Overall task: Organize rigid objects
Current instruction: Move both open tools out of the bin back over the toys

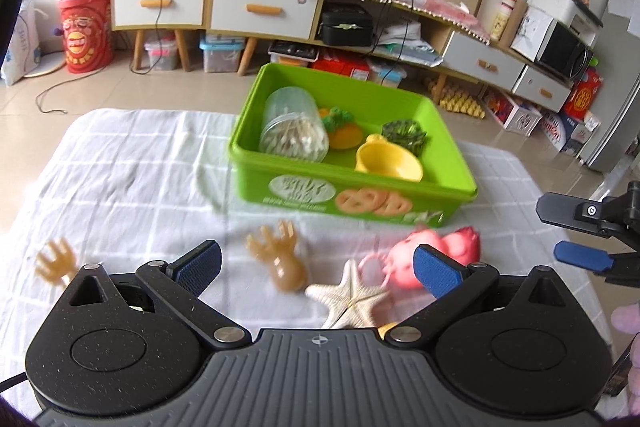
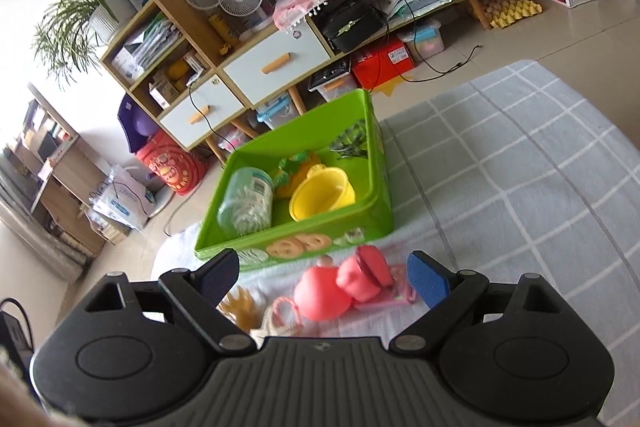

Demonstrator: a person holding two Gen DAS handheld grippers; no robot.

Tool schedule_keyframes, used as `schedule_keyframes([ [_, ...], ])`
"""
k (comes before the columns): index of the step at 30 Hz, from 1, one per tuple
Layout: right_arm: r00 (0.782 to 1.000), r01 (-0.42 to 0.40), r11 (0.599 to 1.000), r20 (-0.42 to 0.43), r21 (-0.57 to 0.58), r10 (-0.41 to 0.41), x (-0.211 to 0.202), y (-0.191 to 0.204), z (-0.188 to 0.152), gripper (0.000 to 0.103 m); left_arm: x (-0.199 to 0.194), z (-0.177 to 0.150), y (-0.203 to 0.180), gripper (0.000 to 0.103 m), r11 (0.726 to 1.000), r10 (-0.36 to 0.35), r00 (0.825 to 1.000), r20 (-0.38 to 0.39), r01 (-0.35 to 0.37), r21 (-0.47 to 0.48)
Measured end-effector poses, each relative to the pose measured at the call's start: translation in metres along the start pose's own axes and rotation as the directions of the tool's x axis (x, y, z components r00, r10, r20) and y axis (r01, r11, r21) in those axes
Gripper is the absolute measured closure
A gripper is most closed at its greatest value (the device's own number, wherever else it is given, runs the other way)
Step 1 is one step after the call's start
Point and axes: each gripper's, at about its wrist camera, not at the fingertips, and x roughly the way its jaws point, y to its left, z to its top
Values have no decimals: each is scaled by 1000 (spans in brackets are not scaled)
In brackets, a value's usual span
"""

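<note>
On the white checked cloth (image 1: 132, 163) in front of you, both of your grippers hang with jaws apart and nothing between the pads.

Your left gripper (image 1: 318, 261) is over the starfish (image 1: 352, 301) and a tan claw-shaped toy (image 1: 280, 253), with a second tan claw (image 1: 56, 261) off to its left; your right gripper (image 2: 323, 277) sits above the pink pig toy (image 2: 340, 287). The green bin (image 1: 452, 163) stands just beyond them, holding a clear jar of cotton swabs (image 1: 294, 125), a yellow cup (image 1: 390, 157), an orange-and-green toy (image 1: 342, 127) and a dark green piece (image 1: 404, 133) too blurred to name. Its front wall carries biscuit pictures and a pale oval label (image 1: 302, 189) whose writing you cannot read. Your gripper body cuts off the starfish's lower arms, and motion blur smears the pig.
</note>
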Motion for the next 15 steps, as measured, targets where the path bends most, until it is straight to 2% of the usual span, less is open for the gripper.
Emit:
schedule_keyframes([
  [4,998,54,992,-4,-111,-55,-1,7,-7,39,-3,-11,9,2,1000,5,1000,-6,-5,14],
  [7,998,58,984,0,-169,-59,-2,9,-10,39,-5,-16,16,2,999,24,1000,-10,-23,43],
  [11,996,86,976,-4,-202,-89,-1,6,-14,39,-3,-21,28,2,996,60,998,-27,-58,67],
  [15,993,104,974,-32,-202,-112,3,1,-15,39,-2,-23,45,2,998,60,997,-49,-59,30],
])
